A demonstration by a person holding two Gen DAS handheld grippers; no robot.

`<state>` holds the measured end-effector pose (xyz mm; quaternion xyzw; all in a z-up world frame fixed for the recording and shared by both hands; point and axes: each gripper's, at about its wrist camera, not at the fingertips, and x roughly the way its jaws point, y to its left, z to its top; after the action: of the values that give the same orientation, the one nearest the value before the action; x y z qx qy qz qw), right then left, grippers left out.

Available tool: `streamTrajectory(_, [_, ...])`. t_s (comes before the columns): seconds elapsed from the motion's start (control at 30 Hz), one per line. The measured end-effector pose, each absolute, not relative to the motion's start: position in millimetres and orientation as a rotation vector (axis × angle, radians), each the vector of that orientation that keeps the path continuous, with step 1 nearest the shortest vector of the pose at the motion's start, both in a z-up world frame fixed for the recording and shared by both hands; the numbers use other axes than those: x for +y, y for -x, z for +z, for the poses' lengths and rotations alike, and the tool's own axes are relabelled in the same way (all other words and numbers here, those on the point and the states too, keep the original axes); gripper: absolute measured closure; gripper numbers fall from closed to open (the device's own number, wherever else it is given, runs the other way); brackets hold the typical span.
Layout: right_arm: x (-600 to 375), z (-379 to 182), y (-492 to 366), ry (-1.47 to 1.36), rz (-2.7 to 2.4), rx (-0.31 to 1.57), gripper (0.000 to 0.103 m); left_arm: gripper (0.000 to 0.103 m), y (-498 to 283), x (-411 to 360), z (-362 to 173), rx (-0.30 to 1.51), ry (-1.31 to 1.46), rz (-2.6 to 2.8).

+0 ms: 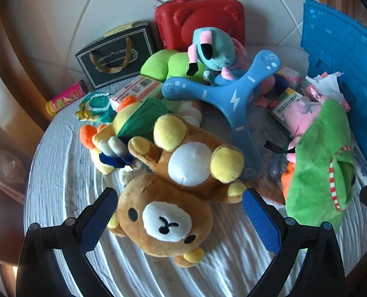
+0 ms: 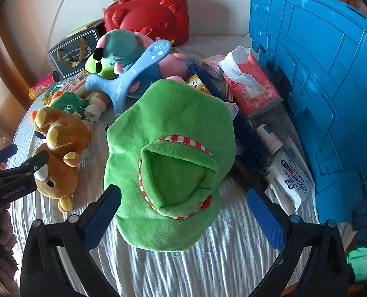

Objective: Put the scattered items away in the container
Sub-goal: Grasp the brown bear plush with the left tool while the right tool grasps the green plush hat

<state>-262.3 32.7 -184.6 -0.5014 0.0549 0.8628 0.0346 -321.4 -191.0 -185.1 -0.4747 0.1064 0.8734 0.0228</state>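
A brown bear plush (image 1: pixel 173 185) lies on its back on the white cloth, head towards me. My left gripper (image 1: pixel 179 215) stands open with one blue pad on each side of the bear's head, not pressing it. In the right wrist view a green plush (image 2: pixel 168 158) with a red-and-white striped trim fills the middle. My right gripper (image 2: pixel 183 212) is open around its near end. The blue plastic crate (image 2: pixel 319 94) stands at the right edge. The green plush (image 1: pixel 319 170) and crate (image 1: pixel 344 57) also show in the left wrist view.
A blue boomerang-shaped toy (image 1: pixel 233 99), a teal plush (image 1: pixel 215 49), a yellow duck plush (image 1: pixel 114 133), a red bear case (image 1: pixel 200 19), a dark gift bag (image 1: pixel 114 57), a pink tube (image 1: pixel 67 96), tissue pack (image 2: pixel 252 86) and small boxes crowd the table. A hand (image 2: pixel 2 227) holds the left gripper.
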Motion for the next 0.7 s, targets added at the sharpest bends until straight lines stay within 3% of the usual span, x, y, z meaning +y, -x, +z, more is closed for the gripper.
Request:
streamTrajectory(0.2, [31.7,-193.7,272.0,1.523,2.565,0.246,0.0,0.001,356.0,-177.2,-207.6,0.472,1.521,2.588])
streamTrajectory(0.7, [19.6,-207.1,319.9,1.528,2.5,0.276,0.0,0.001,405.1,-159.1,-240.0,0.556,1.608,2.441])
